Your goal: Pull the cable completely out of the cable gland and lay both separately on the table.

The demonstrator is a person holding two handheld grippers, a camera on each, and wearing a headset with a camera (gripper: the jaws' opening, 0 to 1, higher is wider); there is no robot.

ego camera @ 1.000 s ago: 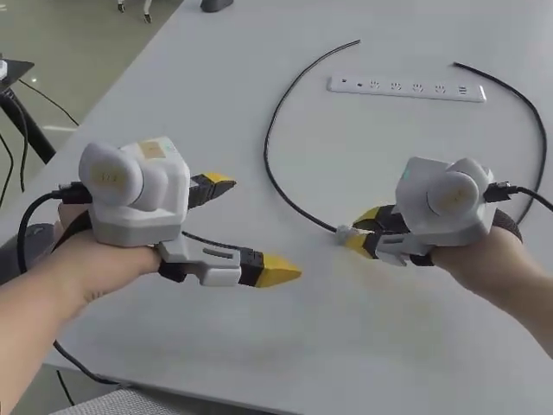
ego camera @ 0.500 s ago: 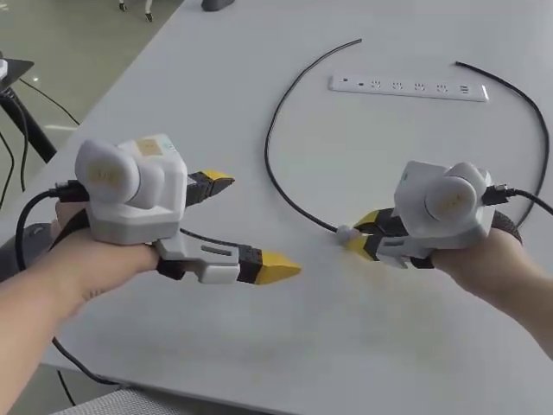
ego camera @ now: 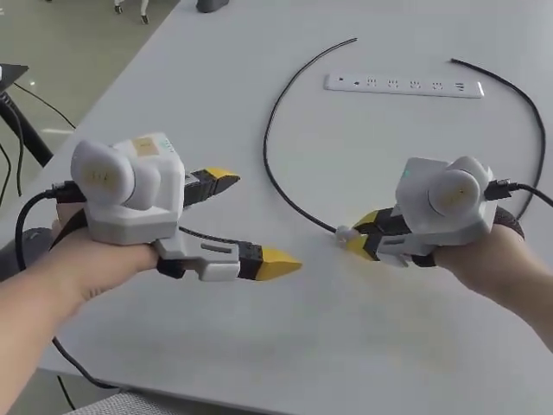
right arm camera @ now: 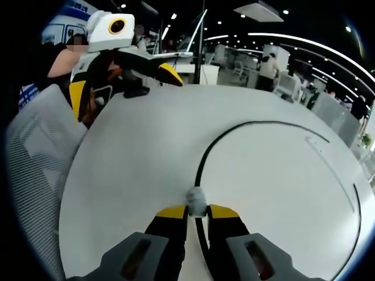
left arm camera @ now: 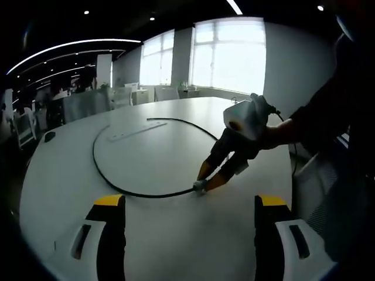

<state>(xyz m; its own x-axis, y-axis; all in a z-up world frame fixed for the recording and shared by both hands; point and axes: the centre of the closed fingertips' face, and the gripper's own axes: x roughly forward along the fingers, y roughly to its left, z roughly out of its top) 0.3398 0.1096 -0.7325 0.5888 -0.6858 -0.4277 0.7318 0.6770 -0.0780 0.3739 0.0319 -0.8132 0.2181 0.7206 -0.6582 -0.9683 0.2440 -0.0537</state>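
A long black cable [ego camera: 268, 156] curves across the white table [ego camera: 285, 346], with a small white cable gland [ego camera: 345, 233] threaded on it. My right gripper [ego camera: 359, 232] is low over the table at the right. In the right gripper view, my right gripper [right arm camera: 197, 211] is shut on the cable [right arm camera: 234, 132] just behind the gland [right arm camera: 197, 201], which sits at the yellow tips. My left gripper [ego camera: 257, 220] hovers open at the left, well apart from the gland. From the left gripper view the gland [left arm camera: 200, 186] lies ahead of the open left gripper [left arm camera: 187, 205], with nothing between its fingers.
A white power strip [ego camera: 403, 85] lies at the back of the table, inside the cable's loop. The table's left edge [ego camera: 104, 104] drops off to the floor. Thin black leads trail from both grippers toward the near edge.
The head camera has shifted slightly. Both grippers, the cable and the gland stay about where they were.
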